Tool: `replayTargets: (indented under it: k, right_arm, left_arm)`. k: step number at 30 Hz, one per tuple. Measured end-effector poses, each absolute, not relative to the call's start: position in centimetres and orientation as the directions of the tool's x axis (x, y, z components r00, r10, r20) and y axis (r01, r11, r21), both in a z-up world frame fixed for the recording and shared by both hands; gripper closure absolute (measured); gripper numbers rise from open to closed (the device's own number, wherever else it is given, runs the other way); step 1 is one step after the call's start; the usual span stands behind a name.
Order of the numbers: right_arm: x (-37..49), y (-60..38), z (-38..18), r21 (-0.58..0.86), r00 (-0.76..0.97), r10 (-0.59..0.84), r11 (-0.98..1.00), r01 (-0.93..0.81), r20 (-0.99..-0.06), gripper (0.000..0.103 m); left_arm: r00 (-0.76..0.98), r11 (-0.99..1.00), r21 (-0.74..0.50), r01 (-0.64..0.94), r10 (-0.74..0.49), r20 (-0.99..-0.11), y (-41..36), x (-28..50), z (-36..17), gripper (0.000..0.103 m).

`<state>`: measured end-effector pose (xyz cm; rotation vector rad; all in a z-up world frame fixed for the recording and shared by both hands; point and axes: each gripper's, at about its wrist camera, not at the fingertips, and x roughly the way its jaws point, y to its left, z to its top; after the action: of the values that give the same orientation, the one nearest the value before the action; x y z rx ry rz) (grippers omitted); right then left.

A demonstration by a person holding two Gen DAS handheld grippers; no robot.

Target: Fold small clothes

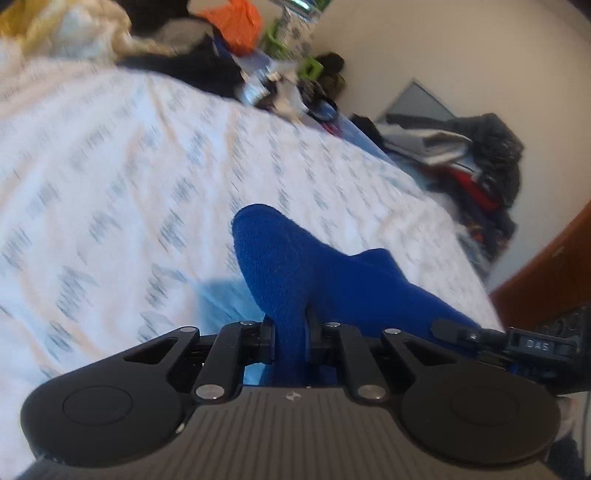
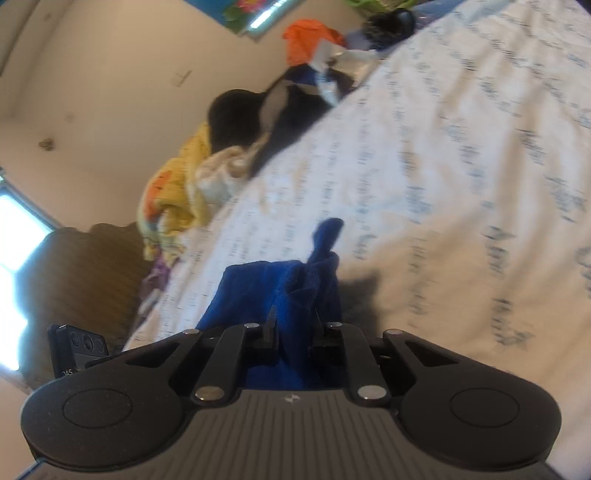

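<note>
A blue knitted sock (image 1: 295,266) hangs above the white patterned bed sheet (image 1: 110,166). My left gripper (image 1: 290,332) is shut on one end of it, and the sock's rounded end sticks up past the fingers. From there the sock stretches right to my right gripper (image 1: 458,332), seen at the frame's edge. In the right wrist view my right gripper (image 2: 293,332) is shut on the sock's (image 2: 295,280) bunched other end, a tip of fabric poking forward. The sock casts a shadow on the sheet (image 2: 443,184). My left gripper shows at the lower left edge.
Along the bed's far side lie an orange garment (image 1: 236,22), dark clothes (image 1: 207,66), a yellow patterned cloth (image 2: 173,192) and green items (image 1: 310,70). A heap of clothes (image 1: 469,162) sits against the wall. A wooden headboard (image 2: 85,280) stands beside the bed, brown wood furniture (image 1: 546,277) at the right.
</note>
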<state>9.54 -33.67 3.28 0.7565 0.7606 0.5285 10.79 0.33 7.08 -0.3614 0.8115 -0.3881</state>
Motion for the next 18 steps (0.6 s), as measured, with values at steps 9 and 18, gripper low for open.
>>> replayTargets:
  k: [9, 18]
  right_arm:
    - [6.8, -31.8, 3.2, 0.728, 0.628, 0.616, 0.676, -0.112, -0.476, 0.077]
    - [1.4, -26.7, 2.9, 0.585, 0.464, 0.617, 0.777, -0.232, -0.636, 0.076]
  left_arm:
    - [0.649, 0.883, -0.437, 0.171, -0.435, -0.624, 6.1, 5.6, 6.6, 0.038]
    - [0.627, 0.918, -0.271, 0.289, -0.395, -0.672, 3.2, -3.6, 3.2, 0.03]
